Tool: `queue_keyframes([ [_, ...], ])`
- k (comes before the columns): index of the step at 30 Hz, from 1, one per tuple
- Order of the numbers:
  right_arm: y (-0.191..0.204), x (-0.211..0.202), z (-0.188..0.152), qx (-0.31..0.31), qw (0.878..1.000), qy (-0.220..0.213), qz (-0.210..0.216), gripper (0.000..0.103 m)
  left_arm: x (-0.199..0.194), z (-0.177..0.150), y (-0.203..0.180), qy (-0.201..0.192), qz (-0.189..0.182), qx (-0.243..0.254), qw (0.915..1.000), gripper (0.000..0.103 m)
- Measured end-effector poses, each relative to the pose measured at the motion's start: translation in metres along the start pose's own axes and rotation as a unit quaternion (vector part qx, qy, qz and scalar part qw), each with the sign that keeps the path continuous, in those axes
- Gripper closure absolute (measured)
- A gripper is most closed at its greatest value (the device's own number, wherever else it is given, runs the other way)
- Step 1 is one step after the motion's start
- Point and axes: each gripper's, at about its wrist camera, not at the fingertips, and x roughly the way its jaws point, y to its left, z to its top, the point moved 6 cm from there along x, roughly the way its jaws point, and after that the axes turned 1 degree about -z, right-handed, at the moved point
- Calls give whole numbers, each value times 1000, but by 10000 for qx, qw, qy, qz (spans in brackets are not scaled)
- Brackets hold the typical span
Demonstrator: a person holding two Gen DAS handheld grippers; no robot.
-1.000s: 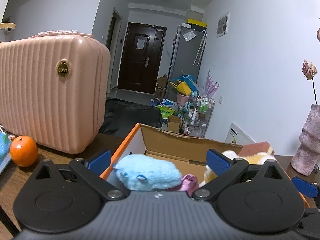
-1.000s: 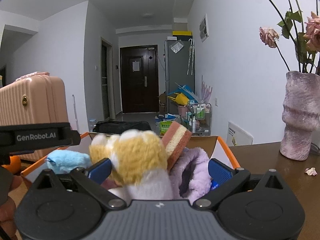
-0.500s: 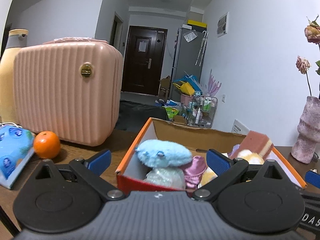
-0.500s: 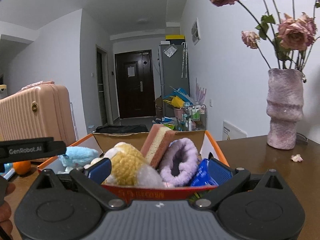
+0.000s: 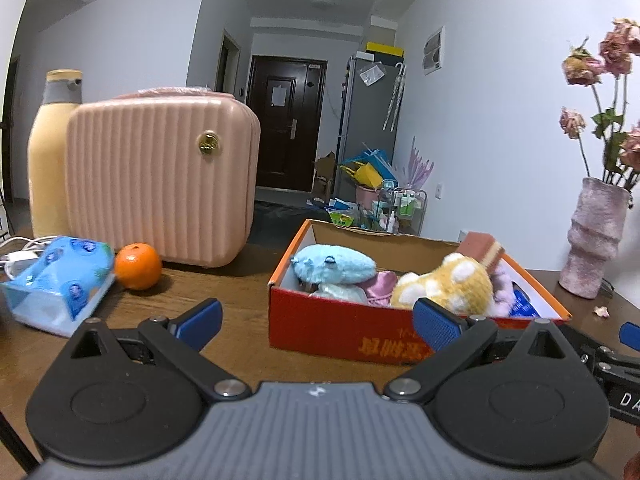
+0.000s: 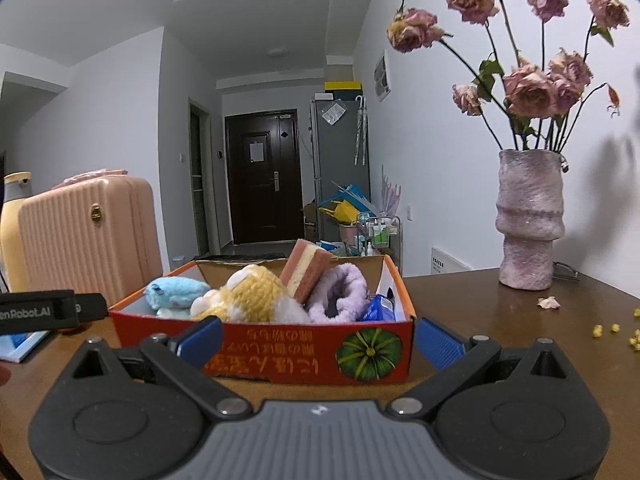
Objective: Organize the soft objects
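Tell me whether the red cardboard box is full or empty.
Full. The red cardboard box is open-topped and crowded: a blue plush, a yellow plush, a pink sponge and a purple slipper rise above its rim.

left gripper (image 5: 316, 320): jaws spread wide, empty, held level, pointing forward | right gripper (image 6: 320, 338): jaws spread wide, empty, held level, pointing forward | left gripper's body visible at left edge of right wrist view

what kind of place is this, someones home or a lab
Most likely a lived-in home, seen from a wooden table. A hallway leads to a dark front door beside a grey fridge. A vase of dried roses and a pink suitcase stand on the table.
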Motion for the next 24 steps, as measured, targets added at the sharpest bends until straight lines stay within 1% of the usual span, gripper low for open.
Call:
queue_keyframes([
  [8, 0, -63, -4, -35, 9999, -140, 92, 0, -62, -13, 3, -73, -7, 122, 9999, 0],
  [16, -6, -122, -3, 118, 9993, -303, 190, 0, -125, -29, 1, -155, -1, 364, 9992, 0],
  [20, -8, -145, -5, 158, 9989, -379, 240, 0, -155, -35, 1, -209, -23, 418, 9989, 0],
  [24, -9, -158, -10, 149, 9989, -325, 293, 0, -178, -39, -2, -337, -25, 490, 9982, 0],
])
